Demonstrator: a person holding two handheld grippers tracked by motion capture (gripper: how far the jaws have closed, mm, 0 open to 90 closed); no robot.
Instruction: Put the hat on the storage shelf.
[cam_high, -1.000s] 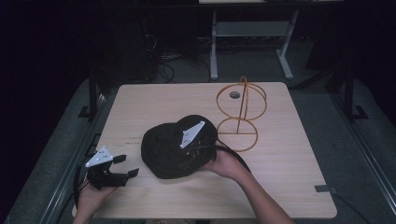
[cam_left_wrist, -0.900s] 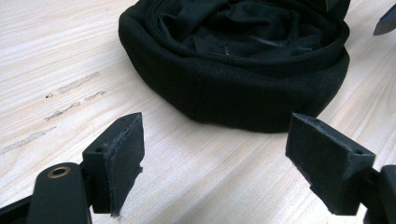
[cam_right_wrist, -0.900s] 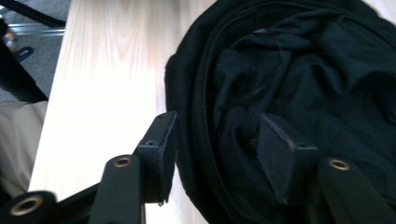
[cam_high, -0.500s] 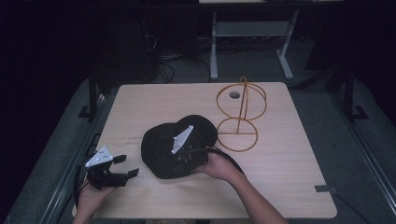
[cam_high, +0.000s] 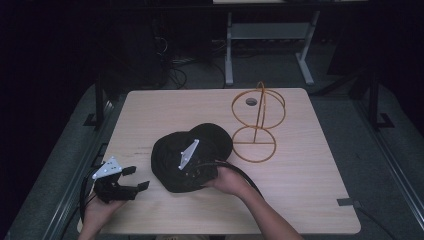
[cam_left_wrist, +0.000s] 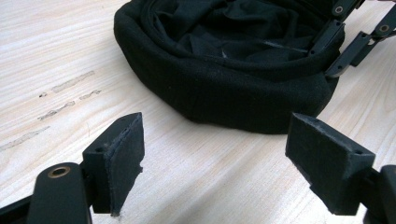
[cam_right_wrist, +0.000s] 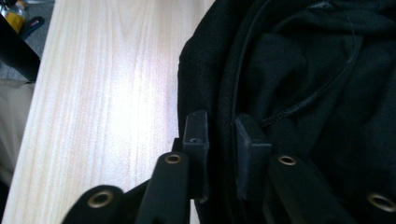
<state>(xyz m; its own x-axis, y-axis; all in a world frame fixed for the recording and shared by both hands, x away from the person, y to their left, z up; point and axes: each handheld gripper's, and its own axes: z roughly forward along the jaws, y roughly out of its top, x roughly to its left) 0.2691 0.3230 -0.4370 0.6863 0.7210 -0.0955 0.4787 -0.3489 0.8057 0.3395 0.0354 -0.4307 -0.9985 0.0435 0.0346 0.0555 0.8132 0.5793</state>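
A black hat (cam_high: 167, 160) lies crown down in the middle of the wooden table (cam_high: 310, 190), with its hollow inside (cam_left_wrist: 233, 88) facing up. My right gripper (cam_high: 190, 172) reaches over the hat from the right. In the right gripper view its jaws (cam_right_wrist: 222, 149) are shut on the hat's rim (cam_right_wrist: 317, 93), one pad outside and one inside. My left gripper (cam_high: 138, 177) sits low at the table's front left. It is open and holds nothing (cam_left_wrist: 215, 154), a short way from the hat's near side.
An orange wire stand (cam_high: 256, 125), made of two hoops on a thin post, stands just right of the hat. A small round hole (cam_high: 251, 101) is in the tabletop behind it. Dark floor, cables and a metal frame lie beyond the far edge.
My right gripper has slid left and toward the near edge across the hat, ending on its rim. The left gripper has stayed put.
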